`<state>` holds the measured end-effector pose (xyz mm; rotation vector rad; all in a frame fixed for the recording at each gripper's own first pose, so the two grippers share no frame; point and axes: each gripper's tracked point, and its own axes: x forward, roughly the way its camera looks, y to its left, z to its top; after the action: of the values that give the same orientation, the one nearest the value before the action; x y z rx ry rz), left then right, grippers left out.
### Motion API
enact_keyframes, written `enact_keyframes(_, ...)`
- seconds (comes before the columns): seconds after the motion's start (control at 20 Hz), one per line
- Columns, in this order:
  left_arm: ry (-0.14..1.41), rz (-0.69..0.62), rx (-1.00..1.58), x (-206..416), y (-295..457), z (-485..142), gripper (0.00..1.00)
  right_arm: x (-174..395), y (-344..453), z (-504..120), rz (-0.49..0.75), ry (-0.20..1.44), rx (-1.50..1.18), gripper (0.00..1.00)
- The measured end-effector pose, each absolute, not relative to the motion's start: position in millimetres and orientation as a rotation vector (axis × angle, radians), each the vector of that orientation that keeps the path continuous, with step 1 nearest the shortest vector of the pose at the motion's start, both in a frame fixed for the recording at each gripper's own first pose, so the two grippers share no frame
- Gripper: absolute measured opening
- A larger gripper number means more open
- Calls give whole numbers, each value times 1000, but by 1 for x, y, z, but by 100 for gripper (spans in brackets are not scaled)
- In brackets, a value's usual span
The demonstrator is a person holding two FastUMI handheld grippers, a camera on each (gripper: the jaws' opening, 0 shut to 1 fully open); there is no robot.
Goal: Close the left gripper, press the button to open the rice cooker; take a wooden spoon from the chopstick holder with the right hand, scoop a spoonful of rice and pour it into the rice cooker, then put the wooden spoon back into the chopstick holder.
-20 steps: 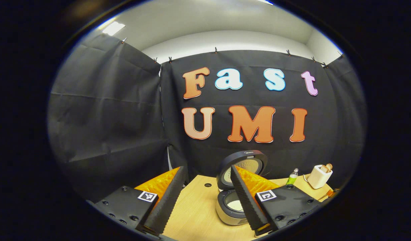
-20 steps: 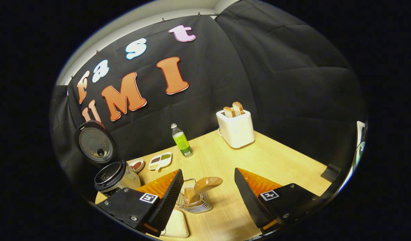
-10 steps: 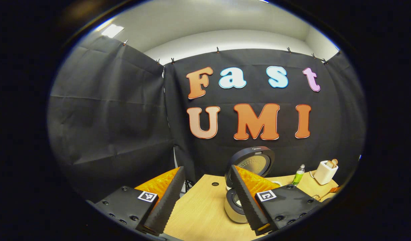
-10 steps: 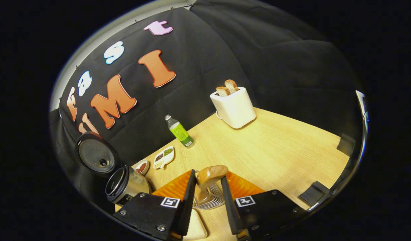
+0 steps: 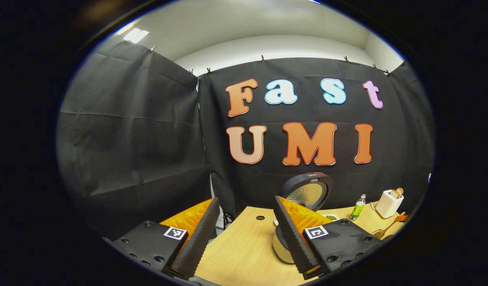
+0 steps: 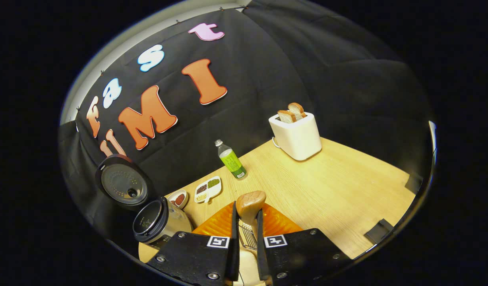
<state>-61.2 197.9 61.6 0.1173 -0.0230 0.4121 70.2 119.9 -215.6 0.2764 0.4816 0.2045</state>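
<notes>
Wooden spoon [image 6: 248, 203] clamped by right fingers [image 6: 233, 222]; left fingers [image 5: 200, 234] apart above table edge [image 5: 228, 234].

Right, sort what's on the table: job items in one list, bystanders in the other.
Job items: rice cooker, lid up; wooden spoon, gripped by the right tool; wire chopstick holder under it; left tool, open.

Bystanders: toaster with bread, green bottle, divided grain dish, small bowl.

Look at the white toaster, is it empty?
No, two slices of toast stick up out of the slots of the toaster on the table.
</notes>
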Motion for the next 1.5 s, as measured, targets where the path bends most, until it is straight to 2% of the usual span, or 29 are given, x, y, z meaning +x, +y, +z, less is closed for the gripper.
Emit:
enact_keyframes(0.05,-28,410,121,-63,201,65,89,67,122,-203,209,460,253,18)
enact_keyframes(0.15,-32,401,124,-63,205,65,92,58,129,-180,222,419,194,18)
enact_keyframes(0.3,-35,376,103,-62,209,64,89,35,140,-159,240,392,124,13)
enact_keyframes(0.35,-34,370,98,-61,210,63,92,26,147,-154,253,391,116,13)
enact_keyframes(0.85,4,315,101,-55,232,45,89,-32,187,-136,289,326,36,13)
enact_keyframes(1.0,10,311,100,-56,237,44,92,-38,196,-148,302,338,20,13)
enact_keyframes(1.5,39,302,127,-58,240,35,89,-31,216,-245,285,461,-49,13)
